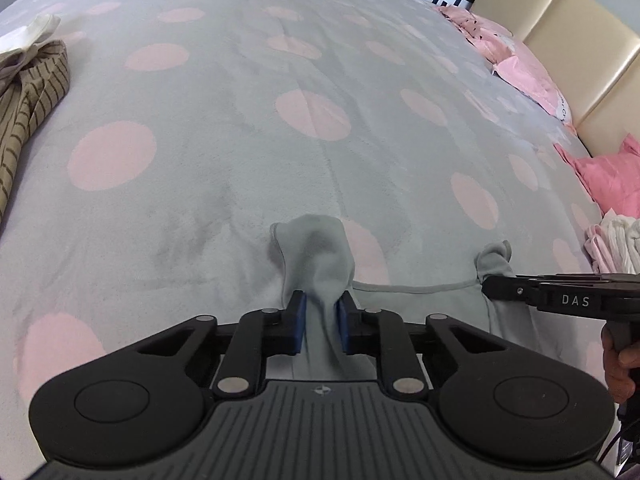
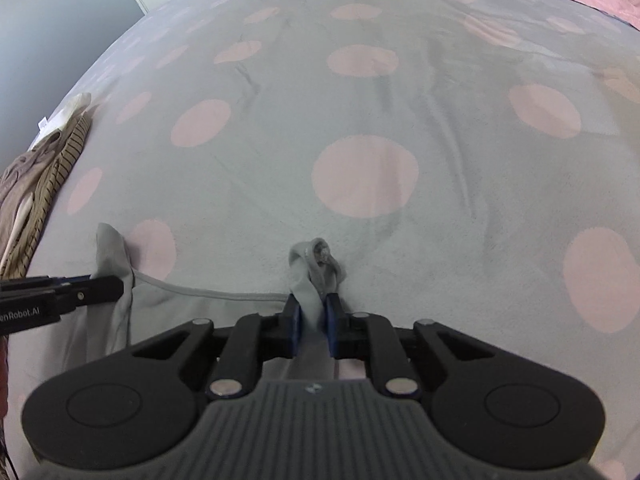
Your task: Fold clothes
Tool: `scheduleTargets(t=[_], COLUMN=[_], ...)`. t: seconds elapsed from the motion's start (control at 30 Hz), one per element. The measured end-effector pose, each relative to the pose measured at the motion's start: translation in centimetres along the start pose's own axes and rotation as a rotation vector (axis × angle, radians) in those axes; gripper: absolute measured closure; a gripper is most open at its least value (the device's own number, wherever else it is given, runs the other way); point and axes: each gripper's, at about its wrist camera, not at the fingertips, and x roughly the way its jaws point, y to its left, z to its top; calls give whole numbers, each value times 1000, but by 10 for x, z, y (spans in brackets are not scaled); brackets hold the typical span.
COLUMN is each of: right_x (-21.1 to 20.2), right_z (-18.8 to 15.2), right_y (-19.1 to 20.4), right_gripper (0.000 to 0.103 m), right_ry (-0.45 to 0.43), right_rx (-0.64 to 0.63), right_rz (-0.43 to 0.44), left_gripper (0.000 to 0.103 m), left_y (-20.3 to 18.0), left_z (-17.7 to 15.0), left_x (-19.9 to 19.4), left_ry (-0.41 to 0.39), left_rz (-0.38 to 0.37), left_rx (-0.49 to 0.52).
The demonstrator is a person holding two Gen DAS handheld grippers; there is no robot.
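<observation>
A pale grey garment (image 1: 316, 256) lies at the near edge of the bed, its hemmed edge (image 1: 416, 289) stretched between two pinched corners. My left gripper (image 1: 322, 309) is shut on the left corner, which bunches up above the blue pads (image 1: 301, 312). My right gripper (image 2: 311, 312) is shut on the other corner (image 2: 316, 264), whose tip curls over the fingers. Each gripper shows from the side in the other view: the right gripper (image 1: 486, 286) and the left gripper (image 2: 120, 286). The garment (image 2: 112, 264) hangs down below both, hidden by the gripper bodies.
The bed cover (image 1: 240, 140) is grey with pink dots. A striped brown garment pile (image 1: 36, 92) lies at the left edge. Pink pillows (image 1: 520, 68), a cream headboard (image 1: 580, 52) and folded white and pink clothes (image 1: 616, 244) stand on the right. A hand (image 1: 620, 360) holds the right gripper.
</observation>
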Motion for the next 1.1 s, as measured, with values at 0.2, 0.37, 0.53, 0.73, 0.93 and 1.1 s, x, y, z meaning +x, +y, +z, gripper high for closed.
scheduleTargets(t=[0.2, 0.37, 0.53, 0.73, 0.93, 1.1], right_x=[-7, -11, -47, -108, -175, -220], right_z=[2, 1, 6, 0, -30, -74], right_y=[-8, -6, -4, -3, 1, 10], right_gripper=[67, 87, 90, 90, 90, 90], right_ry=[-19, -21, -71, -149, -237, -305], right_rx=[53, 44, 32, -14, -86, -171], right_rz=[50, 68, 114, 186, 253, 314], left_gripper=[76, 81, 94, 95, 95, 95], left_y=[6, -6, -12, -21, -24, -24], left_z=[5, 5, 12, 9, -21, -58], left_x=[-4, -5, -33, -96, -163, -203], left_ry=[2, 0, -43, -146, -237, -280], left_rz=[-57, -49, -103, -210, -310, -384], left_rx=[-41, 8, 25, 81, 160, 233])
